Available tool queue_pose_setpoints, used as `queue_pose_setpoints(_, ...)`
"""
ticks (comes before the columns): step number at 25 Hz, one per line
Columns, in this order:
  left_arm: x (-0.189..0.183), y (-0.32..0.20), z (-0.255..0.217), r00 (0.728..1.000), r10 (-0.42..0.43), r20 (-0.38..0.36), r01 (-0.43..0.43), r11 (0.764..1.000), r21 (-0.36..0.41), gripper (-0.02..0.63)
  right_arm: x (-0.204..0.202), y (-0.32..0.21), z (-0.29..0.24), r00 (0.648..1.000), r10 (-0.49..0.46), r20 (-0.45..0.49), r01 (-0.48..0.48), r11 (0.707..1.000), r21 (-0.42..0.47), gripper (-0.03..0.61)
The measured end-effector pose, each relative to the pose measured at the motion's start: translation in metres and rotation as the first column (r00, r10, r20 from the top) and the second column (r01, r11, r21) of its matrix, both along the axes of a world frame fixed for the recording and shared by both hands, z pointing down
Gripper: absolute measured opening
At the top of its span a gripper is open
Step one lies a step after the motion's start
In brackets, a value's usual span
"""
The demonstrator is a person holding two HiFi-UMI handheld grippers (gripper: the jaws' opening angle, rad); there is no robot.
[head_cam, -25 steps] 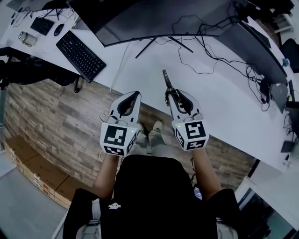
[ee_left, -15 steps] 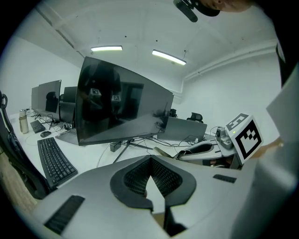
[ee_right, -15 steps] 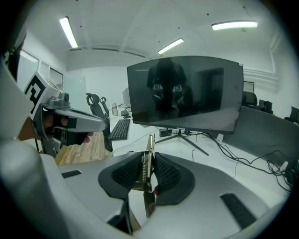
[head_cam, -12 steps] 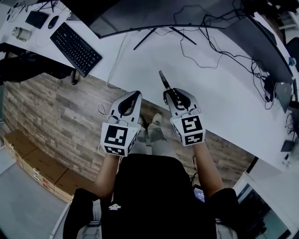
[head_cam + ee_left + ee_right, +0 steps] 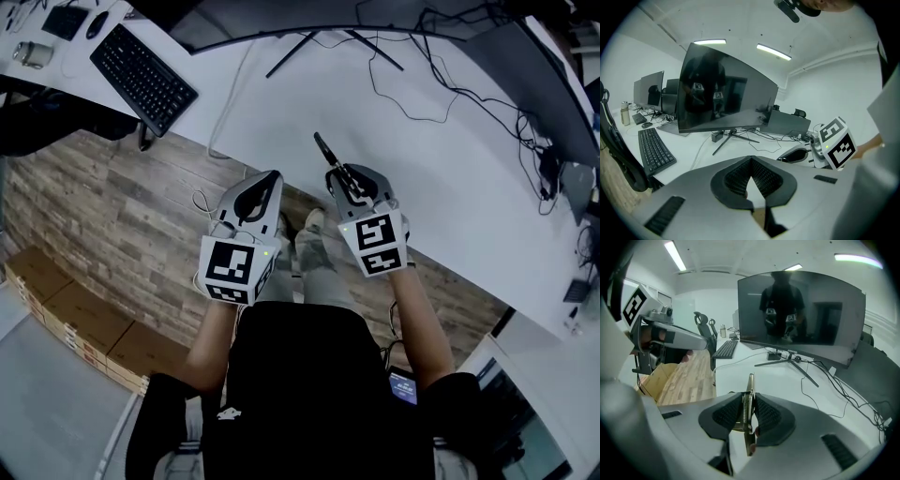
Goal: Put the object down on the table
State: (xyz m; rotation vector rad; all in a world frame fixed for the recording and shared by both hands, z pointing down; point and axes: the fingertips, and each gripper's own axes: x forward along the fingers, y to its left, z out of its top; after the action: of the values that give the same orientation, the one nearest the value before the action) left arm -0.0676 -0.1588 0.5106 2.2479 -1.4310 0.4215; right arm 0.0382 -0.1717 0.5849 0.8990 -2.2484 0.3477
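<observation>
Entry: my right gripper [image 5: 749, 401], jaws part-closed, clamps a slim brass-coloured metal tool [image 5: 750, 383], edge-on, tip protruding forward. My left gripper [image 5: 751, 161]: clenched, empty.

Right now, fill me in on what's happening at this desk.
A person stands at a white table with a gripper in each hand. The right gripper is shut on a slim metal tool, which sticks out over the table's near edge and is not yet laid down. The left gripper beside it is shut and empty.
</observation>
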Motion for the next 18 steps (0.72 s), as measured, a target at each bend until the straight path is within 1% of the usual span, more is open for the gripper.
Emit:
queue_pose_setpoints(8, 0.001, 0.006, 0.017, 1.0, 0.001, 0.004, 0.0, 1.0, -0.031, 0.012, 0.001, -0.007, 0.03, 0.992, -0.085, -0.094, 0.085, 0.996, 0.002, 0.091)
queue_pose_setpoints(13, -0.002, 0.007, 0.026, 1.0, 0.0, 0.015, 0.0, 0.999, -0.046, 0.012, -0.002, -0.016, 0.047, 0.977, -0.135, -0.163, 0.14, 0.99, 0.015, 0.091)
queue_pose_setpoints(18, -0.004, 0.009, 0.032, 1.0, 0.003, 0.019, -0.002, 0.998, -0.059, 0.012, -0.001, -0.023, 0.06, 0.96, -0.165, -0.226, 0.175, 0.984, 0.025, 0.092)
